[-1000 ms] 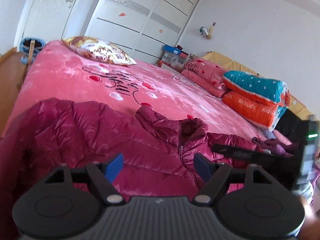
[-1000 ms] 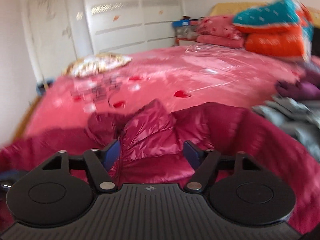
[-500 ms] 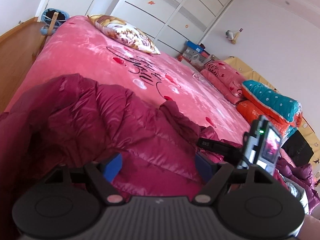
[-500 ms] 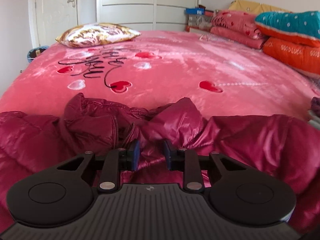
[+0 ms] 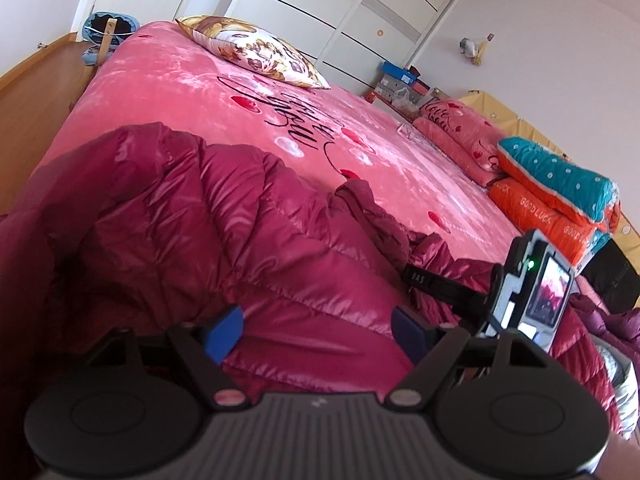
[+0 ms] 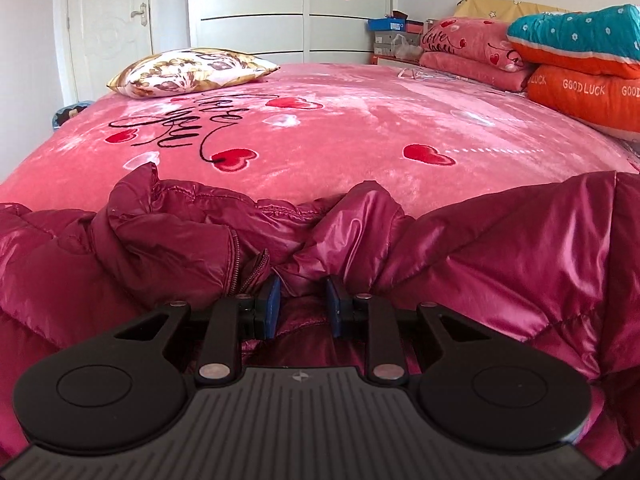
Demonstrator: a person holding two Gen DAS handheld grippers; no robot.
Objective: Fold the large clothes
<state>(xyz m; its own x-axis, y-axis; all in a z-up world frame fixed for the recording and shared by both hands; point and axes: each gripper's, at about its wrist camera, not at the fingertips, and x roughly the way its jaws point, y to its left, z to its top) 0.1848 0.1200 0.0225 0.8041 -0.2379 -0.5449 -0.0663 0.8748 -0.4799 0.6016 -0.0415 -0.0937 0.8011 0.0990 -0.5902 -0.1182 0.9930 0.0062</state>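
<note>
Pink fleece bedding (image 6: 360, 128) covers a wide bed and carries everything in view, with a shiny maroon down jacket (image 5: 240, 240) spread across its near edge. The jacket lies with its long axis running left to right along that edge, its collar and zipper opening turned toward the far side of the bed and its quilted body bulging up close to the cameras.

Closest in the right wrist view, the right gripper (image 6: 304, 306) has its blue-padded fingers drawn narrow, pinching a fold of jacket fabric just beside the zipper (image 6: 250, 272) near the collar. In the left wrist view the left gripper (image 5: 316, 330) stands wide, its blue pads resting against the puffed fabric with nothing clamped between them. The right gripper's body shows there too, its arm printed with letters that look like "DAS", though they are small.

Farther out, black script on the bedding reads "love you" among red and white hearts. A gold floral pillow (image 6: 192, 72) lies at the far left of the bed. On the right, folded pink blankets (image 6: 472, 52) also read "Love you", and beside them an orange quilt (image 6: 584, 96) repeats "GOODLUCK", with a teal dotted quilt (image 6: 576, 36) on top. Behind stand a white wardrobe (image 6: 288, 8) and a white door (image 6: 108, 28).
</note>
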